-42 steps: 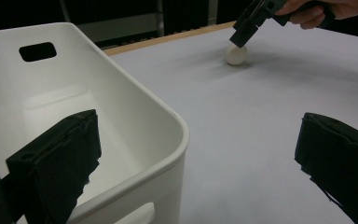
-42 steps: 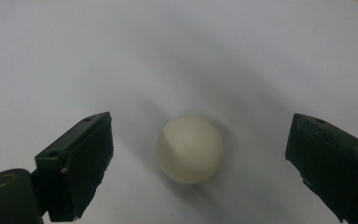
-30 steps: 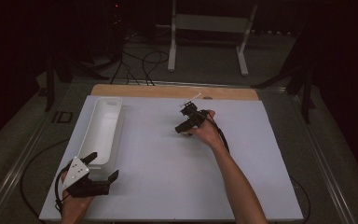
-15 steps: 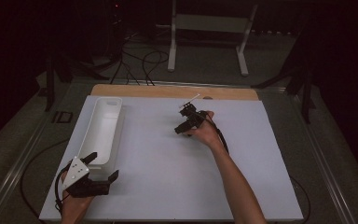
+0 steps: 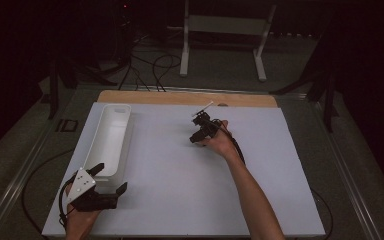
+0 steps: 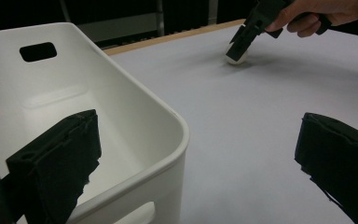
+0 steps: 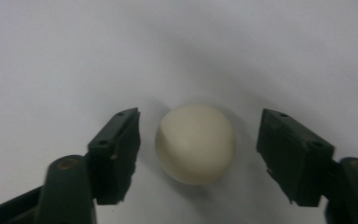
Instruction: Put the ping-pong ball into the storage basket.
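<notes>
The right claw point(image 7: 198, 154) straddles a small, cream-white, smooth round ball point(image 7: 196, 142) that sits on the pale white worktop point(image 5: 180, 190), towards its far middle; its jaws have just been closing, yet in the right gripper view a gap of bare surface shows on each side of the ball, so the pads are not pressing on it and nothing is gripped so far. The left claw point(image 5: 109, 180) hangs released at the near left corner, jaws wide apart and holding nothing, just beside the near end of the long white plastic bin point(image 5: 111, 135) with cut-out handles (which lies well apart from the ball, along the left edge).

Judging from this, the step in hand is the pinch on the ball, and the risk lies in its shape; a smooth sphere offers each flat pad only a small contact patch, so if one jaw reaches it before the other, the ball may roll or squirt forward out of the gap across the slick sheet; the ball also looks to sit slightly nearer the left-hand jaw in the right gripper view, which would favour exactly that. A grip set too high on the curve could pop it downward; one too low might scrape the worktop
</notes>
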A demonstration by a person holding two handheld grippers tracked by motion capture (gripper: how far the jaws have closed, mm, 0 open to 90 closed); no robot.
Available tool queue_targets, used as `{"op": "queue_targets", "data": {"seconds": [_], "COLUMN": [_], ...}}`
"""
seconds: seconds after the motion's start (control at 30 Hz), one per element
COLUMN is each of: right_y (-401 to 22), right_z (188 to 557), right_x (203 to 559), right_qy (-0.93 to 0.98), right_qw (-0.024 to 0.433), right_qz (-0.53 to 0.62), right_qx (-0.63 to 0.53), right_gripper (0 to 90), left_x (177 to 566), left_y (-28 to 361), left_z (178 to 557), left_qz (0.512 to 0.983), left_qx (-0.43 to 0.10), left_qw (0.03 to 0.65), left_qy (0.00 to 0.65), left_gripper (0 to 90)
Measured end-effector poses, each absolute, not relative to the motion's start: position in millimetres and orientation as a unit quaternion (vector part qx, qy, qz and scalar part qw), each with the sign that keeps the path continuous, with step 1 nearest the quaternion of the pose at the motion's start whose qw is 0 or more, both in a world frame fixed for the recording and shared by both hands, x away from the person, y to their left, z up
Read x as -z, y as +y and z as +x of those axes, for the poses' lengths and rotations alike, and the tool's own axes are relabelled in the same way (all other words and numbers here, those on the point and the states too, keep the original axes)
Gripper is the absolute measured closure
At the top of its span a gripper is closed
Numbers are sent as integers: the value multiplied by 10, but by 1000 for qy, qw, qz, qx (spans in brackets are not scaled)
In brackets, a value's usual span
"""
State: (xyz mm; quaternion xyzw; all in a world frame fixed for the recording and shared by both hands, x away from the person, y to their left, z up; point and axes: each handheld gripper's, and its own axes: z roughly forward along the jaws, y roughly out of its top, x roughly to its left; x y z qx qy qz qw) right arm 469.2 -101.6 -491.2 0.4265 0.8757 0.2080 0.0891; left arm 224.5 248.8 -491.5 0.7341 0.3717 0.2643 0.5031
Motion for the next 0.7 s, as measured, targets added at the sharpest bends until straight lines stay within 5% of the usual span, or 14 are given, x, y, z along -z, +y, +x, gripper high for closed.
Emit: {"op": "queue_targets", "data": {"seconds": [0.47, 0.7], "right_y": [-1003, -999], "right_z": [4693, 4682], "right_x": [4956, 4928], "right_qy": [876, 877], "right_qw": [86, 94], "right_qz": [430, 424], "right_qx": [-199, -203], "right_gripper": [490, 500], "left_x": [4914, 4914], "left_y": [2490, 2493], "left_z": [2243, 2243], "left_qz": [734, 734], "left_qx": [-265, -265], "left_qw": [503, 503], "left_qy": [372, 372], "left_gripper": [9, 9]}}
